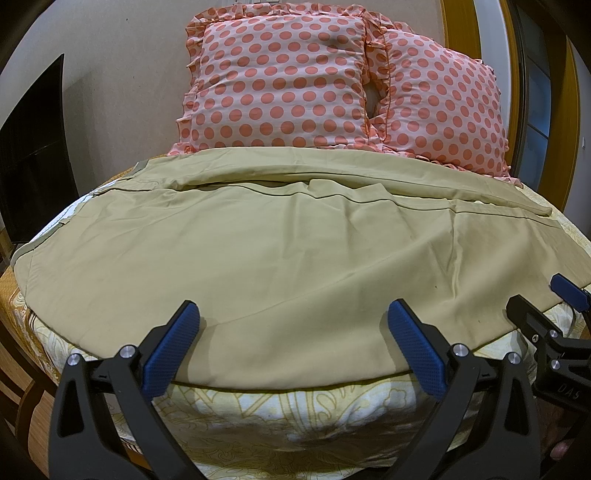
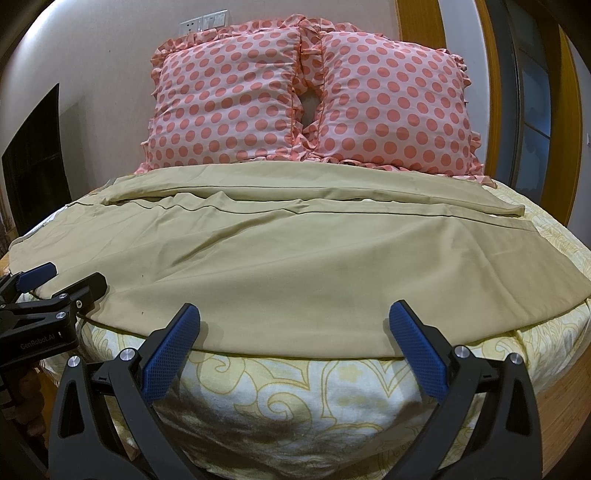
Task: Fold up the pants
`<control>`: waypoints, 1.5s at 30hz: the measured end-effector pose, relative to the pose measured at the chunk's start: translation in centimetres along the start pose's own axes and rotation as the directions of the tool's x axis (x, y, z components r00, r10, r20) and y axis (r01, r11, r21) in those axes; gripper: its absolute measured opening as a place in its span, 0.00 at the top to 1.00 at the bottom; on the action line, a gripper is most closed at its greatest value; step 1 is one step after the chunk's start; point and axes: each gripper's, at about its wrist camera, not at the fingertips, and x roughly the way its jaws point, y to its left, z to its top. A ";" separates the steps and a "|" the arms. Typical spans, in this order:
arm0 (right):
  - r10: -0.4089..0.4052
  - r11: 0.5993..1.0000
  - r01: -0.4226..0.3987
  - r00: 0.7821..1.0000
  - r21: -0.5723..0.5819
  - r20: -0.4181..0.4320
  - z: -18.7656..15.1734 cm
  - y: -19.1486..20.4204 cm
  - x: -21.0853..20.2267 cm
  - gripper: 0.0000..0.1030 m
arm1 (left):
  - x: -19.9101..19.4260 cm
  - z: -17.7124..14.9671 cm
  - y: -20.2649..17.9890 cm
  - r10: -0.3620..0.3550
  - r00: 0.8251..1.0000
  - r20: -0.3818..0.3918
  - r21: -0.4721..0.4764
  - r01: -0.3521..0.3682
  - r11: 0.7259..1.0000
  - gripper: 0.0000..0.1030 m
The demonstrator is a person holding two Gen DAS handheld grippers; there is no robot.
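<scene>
Tan pants [image 1: 277, 251] lie spread flat across the bed, waistband to the left, leg ends to the right; one leg lies behind the other near the pillows. They also show in the right wrist view [image 2: 295, 258]. My left gripper [image 1: 293, 321] is open and empty, hovering over the pants' near edge. My right gripper [image 2: 294, 321] is open and empty over the same near edge, further right. The right gripper shows at the right of the left wrist view [image 1: 543, 299]; the left gripper shows at the left of the right wrist view [image 2: 62, 280].
Two pink polka-dot pillows [image 1: 280, 85] [image 2: 391, 99] lean on the wall behind the pants. The bed has a yellow floral sheet [image 2: 295, 398]. A dark panel [image 1: 33, 158] stands left; a wooden door frame [image 2: 417, 33] is right.
</scene>
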 end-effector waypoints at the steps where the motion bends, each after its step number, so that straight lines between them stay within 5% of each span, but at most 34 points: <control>1: 0.000 1.000 0.000 1.000 0.000 0.000 0.0 0.0 0.0 0.01 | 0.0 0.0 0.0 0.000 1.000 0.000 0.000 0.000 1.000 0.02; 28: 0.017 1.000 -0.017 1.000 -0.006 0.000 0.5 -0.5 -0.6 0.01 | 0.0 0.0 0.0 -0.002 1.000 -0.003 0.003 0.002 1.000 0.02; 35: -0.041 0.997 0.037 0.998 0.073 0.055 9.2 -7.2 0.7 0.01 | 0.4 2.3 1.6 -0.031 0.999 -0.032 -0.011 0.031 0.999 0.02; 39: -0.161 0.967 0.164 0.986 0.194 -0.033 16.5 -14.2 7.5 0.01 | 0.5 5.4 2.3 0.003 1.000 0.011 -0.010 -0.003 1.000 0.02; 43: -0.287 0.890 0.334 0.939 0.311 -0.189 21.0 -20.9 16.3 0.01 | 1.0 8.0 2.5 0.023 0.999 0.042 -0.002 -0.023 1.000 0.02; 45: -0.334 0.824 0.419 0.903 0.382 -0.270 22.4 -24.4 20.7 0.13 | 1.5 9.1 2.6 0.031 0.998 0.058 -0.001 -0.031 1.000 0.02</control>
